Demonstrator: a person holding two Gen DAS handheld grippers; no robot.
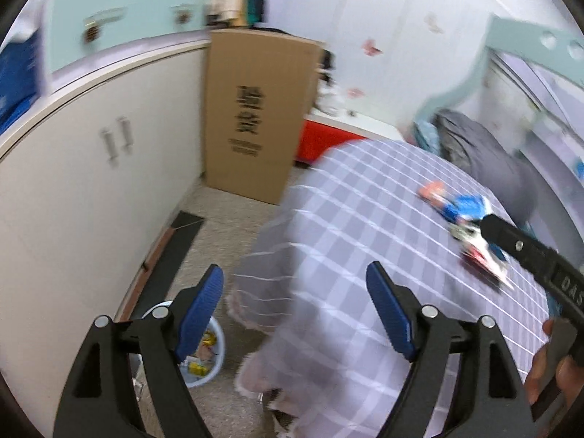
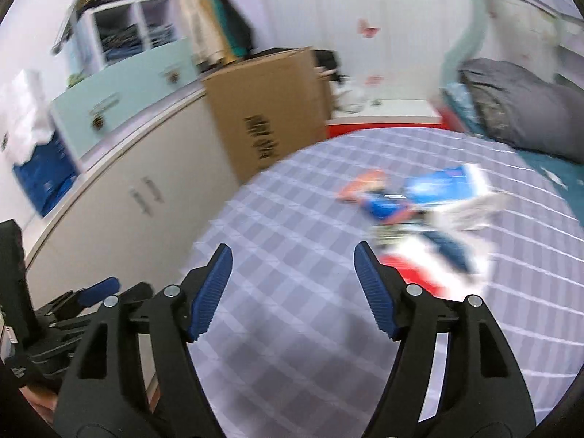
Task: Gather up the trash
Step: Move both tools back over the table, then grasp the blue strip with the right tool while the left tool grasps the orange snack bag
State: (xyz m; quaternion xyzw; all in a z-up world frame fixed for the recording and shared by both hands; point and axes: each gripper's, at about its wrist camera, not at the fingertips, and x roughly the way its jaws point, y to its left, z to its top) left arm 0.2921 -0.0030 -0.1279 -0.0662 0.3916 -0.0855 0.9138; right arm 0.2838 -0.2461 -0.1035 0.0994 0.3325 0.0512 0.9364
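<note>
Several crumpled wrappers (image 2: 419, 204), blue, orange, red and white, lie in a loose pile on the lilac checked bed sheet (image 2: 292, 346). My right gripper (image 2: 292, 247) hovers open over the sheet, short of the pile and a little left of it, with nothing between its blue pads. My left gripper (image 1: 294, 268) is open and empty above the bed's corner. Below its left finger, a pale blue bin (image 1: 219, 332) with yellow scraps inside stands on the floor. The same wrappers (image 1: 463, 219) show blurred at the right of the left wrist view, partly hidden behind the right gripper's black finger (image 1: 511, 244).
A tall cardboard box (image 1: 252, 116) leans against the white cabinet (image 1: 91, 182) left of the bed. A grey pillow (image 2: 522, 109) lies at the bed's far end, with a red low unit (image 1: 321, 138) behind. A hand (image 1: 547, 361) grips the right tool.
</note>
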